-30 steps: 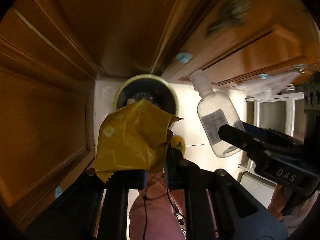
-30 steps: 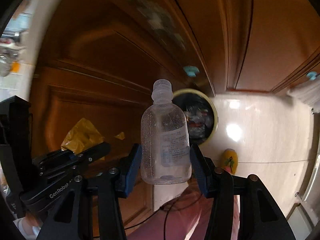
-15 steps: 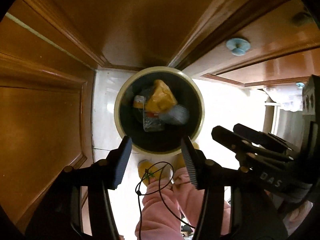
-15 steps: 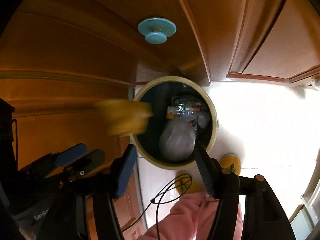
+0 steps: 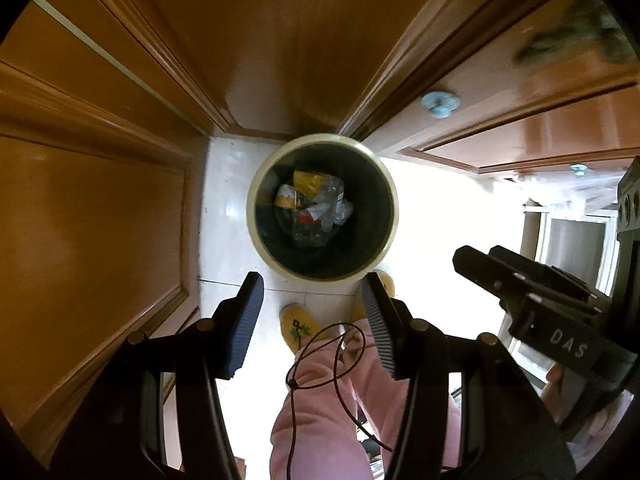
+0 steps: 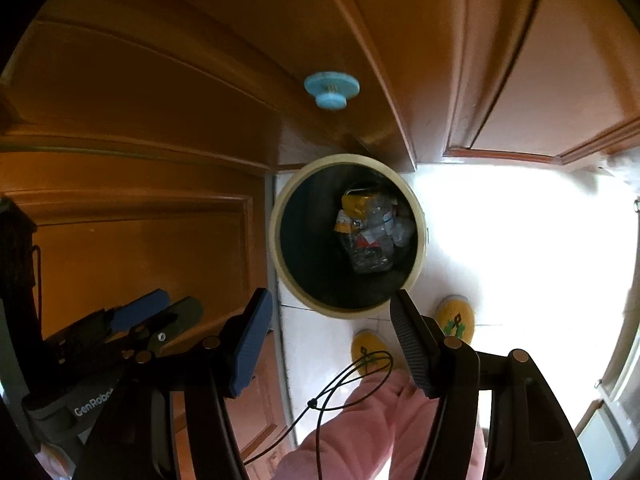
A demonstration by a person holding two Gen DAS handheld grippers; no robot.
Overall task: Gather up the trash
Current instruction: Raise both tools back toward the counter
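A round cream-rimmed trash bin stands on the white floor below both grippers; it also shows in the right wrist view. Inside lie a yellow wrapper, a clear plastic bottle and other scraps; the wrapper and bottle show in the right wrist view too. My left gripper is open and empty above the bin's near edge. My right gripper is open and empty above the bin. Each gripper shows in the other's view, the right one and the left one.
Brown wooden cabinet doors with a blue knob surround the bin on the left and far side. The person's pink trousers and yellow slippers are just below the grippers. White floor spreads to the right.
Both grippers opened: the yellow wrapper left the left gripper and the clear bottle left the right gripper. Both now lie in the bin, and the grippers sit higher above it.
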